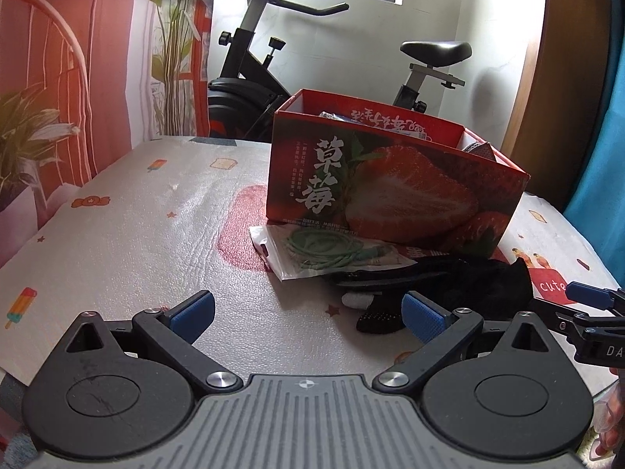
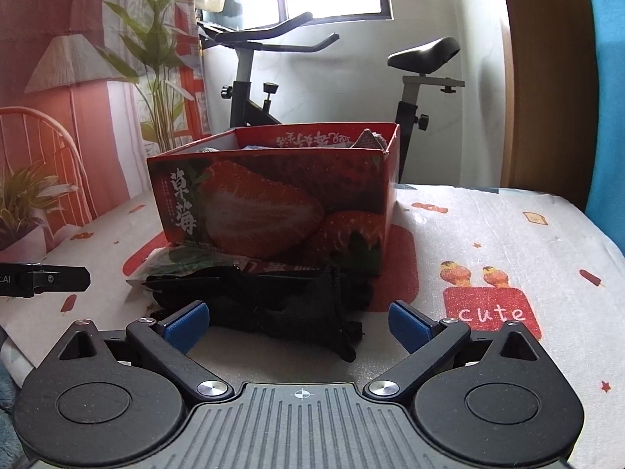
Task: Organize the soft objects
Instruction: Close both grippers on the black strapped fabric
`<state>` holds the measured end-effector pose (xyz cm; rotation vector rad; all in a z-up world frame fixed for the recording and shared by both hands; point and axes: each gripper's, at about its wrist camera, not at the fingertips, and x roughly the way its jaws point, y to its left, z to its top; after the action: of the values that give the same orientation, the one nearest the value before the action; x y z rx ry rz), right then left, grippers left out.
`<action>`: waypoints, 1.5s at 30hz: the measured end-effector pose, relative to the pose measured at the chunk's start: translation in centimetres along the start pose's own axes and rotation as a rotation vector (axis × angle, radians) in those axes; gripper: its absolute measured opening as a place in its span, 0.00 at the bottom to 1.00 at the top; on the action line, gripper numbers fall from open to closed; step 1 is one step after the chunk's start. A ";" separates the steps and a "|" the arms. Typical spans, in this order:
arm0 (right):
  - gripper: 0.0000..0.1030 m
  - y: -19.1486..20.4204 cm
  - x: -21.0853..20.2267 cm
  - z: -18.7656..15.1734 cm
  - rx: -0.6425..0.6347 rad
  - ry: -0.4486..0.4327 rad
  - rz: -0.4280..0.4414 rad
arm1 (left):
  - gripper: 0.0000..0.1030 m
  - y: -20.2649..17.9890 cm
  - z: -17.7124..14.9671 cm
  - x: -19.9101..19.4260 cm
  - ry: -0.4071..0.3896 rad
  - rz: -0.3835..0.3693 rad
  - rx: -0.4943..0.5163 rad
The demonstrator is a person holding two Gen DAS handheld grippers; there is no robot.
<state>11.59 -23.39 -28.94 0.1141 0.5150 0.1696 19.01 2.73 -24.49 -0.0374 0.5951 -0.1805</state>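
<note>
Blue pads tip both my tongs, and both sets stand wide with nothing between them. My left gripper (image 1: 308, 314) hovers low over the printed table cover (image 1: 117, 242); my right gripper (image 2: 299, 322) sits just in front of the black cloth pile (image 2: 281, 305), its pads either side of the pile's near edge but apart from it. From the left view, one dotted black glove (image 1: 377, 318) and one white fingertip piece (image 1: 355, 300) poke out at the pile's near side. Just behind lies one clear plastic bag (image 1: 320, 254) holding a coil of green cord (image 1: 328, 250), partly tucked under the pile. Beyond that stands one red strawberry box (image 2: 273, 211), open-topped. Inside it I can make out a grey fabric item (image 2: 369, 140) near the right corner and something pale blue beside it; the rest is hidden by the wall. Farthest back, one exercise bike (image 2: 250, 90).
</note>
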 end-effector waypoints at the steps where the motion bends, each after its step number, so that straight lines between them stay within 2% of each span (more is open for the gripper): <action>1: 0.93 -0.1 0.2 -0.1 0.000 0.006 0.000 | 0.97 0.1 0.0 0.2 0.008 0.000 -0.004; 4: 0.86 -0.4 1.1 0.0 -0.013 0.022 0.004 | 0.88 0.2 0.0 1.0 0.029 -0.010 -0.020; 9: 0.69 -0.4 3.2 0.1 -0.065 0.053 -0.008 | 0.81 0.1 0.2 2.5 0.074 -0.052 -0.031; 12: 0.57 -0.6 4.3 -0.1 -0.063 0.078 -0.011 | 0.80 0.2 0.4 4.0 0.129 -0.104 -0.066; 15: 0.53 -0.9 4.9 -0.1 -0.056 0.091 -0.003 | 0.79 0.0 0.4 5.8 0.159 -0.167 -0.073; 20: 0.50 -1.4 5.3 -0.4 -0.030 0.112 0.015 | 0.76 0.0 0.0 8.4 0.218 -0.199 -0.122; 27: 0.40 -1.8 5.4 -0.6 -0.025 0.117 0.033 | 0.76 -0.3 0.2 9.9 0.220 -0.287 -0.184; 36: 0.34 -1.9 5.0 -0.9 -0.020 0.126 0.037 | 0.74 -2.5 0.5 10.9 0.220 -0.259 -0.120; 38: 0.33 -1.9 5.0 -0.9 -0.019 0.125 0.038 | 0.65 -2.6 0.5 10.9 0.218 -0.257 -0.111; 40: 0.32 -2.0 4.9 -1.0 -0.017 0.124 0.041 | 0.48 -2.8 0.5 10.8 0.216 -0.248 -0.103; 41: 0.31 -2.0 4.8 -1.0 -0.016 0.124 0.043 | 0.46 -2.8 0.4 10.7 0.217 -0.246 -0.098; 43: 0.29 -2.0 4.7 -1.0 -0.014 0.126 0.049 | 0.30 -2.8 0.4 10.6 0.225 -0.238 -0.083; 45: 0.27 -1.8 4.5 -1.0 -0.013 0.128 0.058 | 0.24 -2.8 0.4 10.6 0.232 -0.237 -0.082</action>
<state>15.20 -24.24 -32.29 0.1058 0.6382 0.2380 27.45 -1.92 -29.78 -0.1686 0.8298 -0.3936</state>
